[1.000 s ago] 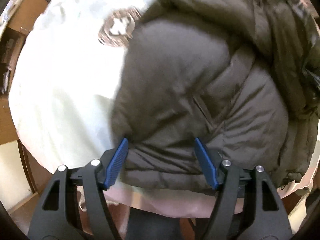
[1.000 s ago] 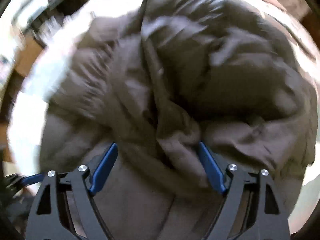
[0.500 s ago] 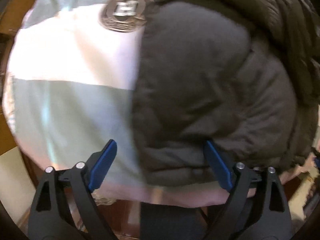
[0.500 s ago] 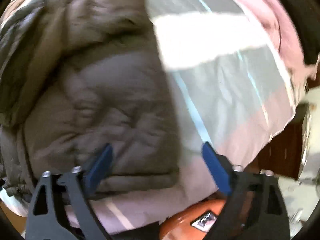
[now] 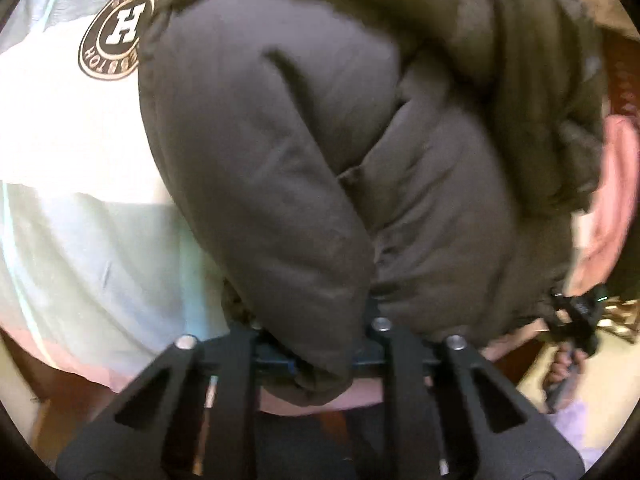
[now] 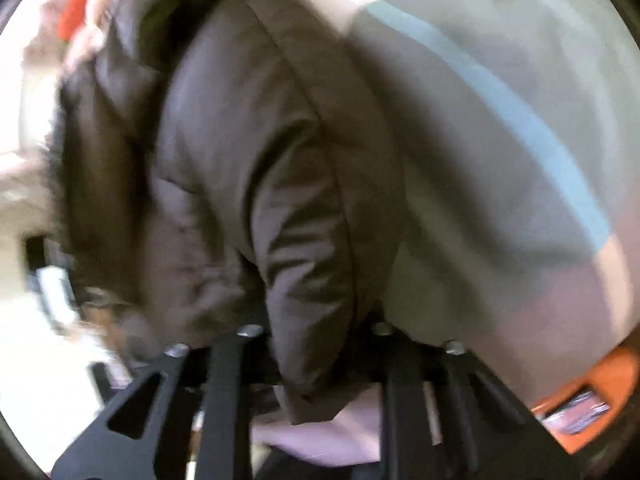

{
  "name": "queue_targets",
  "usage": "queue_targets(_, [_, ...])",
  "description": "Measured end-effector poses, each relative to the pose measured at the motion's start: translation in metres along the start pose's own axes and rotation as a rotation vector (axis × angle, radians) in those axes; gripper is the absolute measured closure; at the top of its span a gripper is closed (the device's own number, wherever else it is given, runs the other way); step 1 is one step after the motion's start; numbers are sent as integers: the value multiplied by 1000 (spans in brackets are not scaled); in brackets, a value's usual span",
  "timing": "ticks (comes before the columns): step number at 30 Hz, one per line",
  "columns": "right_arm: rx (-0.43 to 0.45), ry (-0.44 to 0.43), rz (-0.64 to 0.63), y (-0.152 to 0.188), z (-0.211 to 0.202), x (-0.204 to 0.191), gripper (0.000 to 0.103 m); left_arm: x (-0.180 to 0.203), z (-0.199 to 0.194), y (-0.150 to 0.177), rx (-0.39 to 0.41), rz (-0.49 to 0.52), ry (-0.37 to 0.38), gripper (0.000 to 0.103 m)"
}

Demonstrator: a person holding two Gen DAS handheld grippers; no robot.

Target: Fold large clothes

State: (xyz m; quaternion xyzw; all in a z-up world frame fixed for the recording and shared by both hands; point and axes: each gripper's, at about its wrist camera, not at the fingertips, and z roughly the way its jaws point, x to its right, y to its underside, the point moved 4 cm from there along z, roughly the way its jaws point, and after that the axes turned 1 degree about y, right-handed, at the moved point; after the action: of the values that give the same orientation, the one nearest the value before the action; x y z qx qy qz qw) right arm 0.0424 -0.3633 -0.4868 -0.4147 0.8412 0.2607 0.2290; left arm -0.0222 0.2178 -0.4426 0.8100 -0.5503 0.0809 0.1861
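Note:
A dark brown puffer jacket (image 5: pixel 304 152) lies bunched on a pale striped sheet (image 5: pixel 80 240). In the left wrist view its near edge is pulled into a thick fold between the fingers of my left gripper (image 5: pixel 320 360), whose jaws are closing tight on it. The right wrist view shows the jacket (image 6: pixel 240 168) from its other side. My right gripper (image 6: pixel 316 372) is closing on a narrow fold of the hem, which is pinched between the pads. Fabric hides the blue pads of both grippers.
A round brown emblem with an H (image 5: pixel 120 36) is printed on the sheet beside the jacket. Pink cloth (image 5: pixel 612 200) lies at the right edge. A hand (image 5: pixel 560 368) shows low right. An orange object (image 6: pixel 592 396) sits by the sheet's corner. The sheet has a pale blue stripe (image 6: pixel 520 120).
Both grippers stood wide open over the jacket before and now their jaws have come together on its near edge. The right gripper swung across from the jacket's middle to its hem.

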Motion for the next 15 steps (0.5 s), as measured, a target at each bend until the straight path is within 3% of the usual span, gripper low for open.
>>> queue_targets(3, [29, -246, -81, -7, -40, -51, 89, 14, -53, -11, 76, 23, 178, 91])
queue_targets(6, [69, -410, -162, -21, -74, -101, 89, 21, -109, -35, 170, 57, 283, 91])
queue_targets(8, [104, -515, -170, -55, -92, -133, 90, 28, -139, -49, 233, 55, 374, 91])
queue_targets(13, [186, -684, -79, -120, -81, -205, 90, 32, -195, -109, 350, 23, 593, 90])
queue_targets(15, [230, -663, -69, -158, -71, -214, 90, 42, -202, -144, 375, -13, 638, 89])
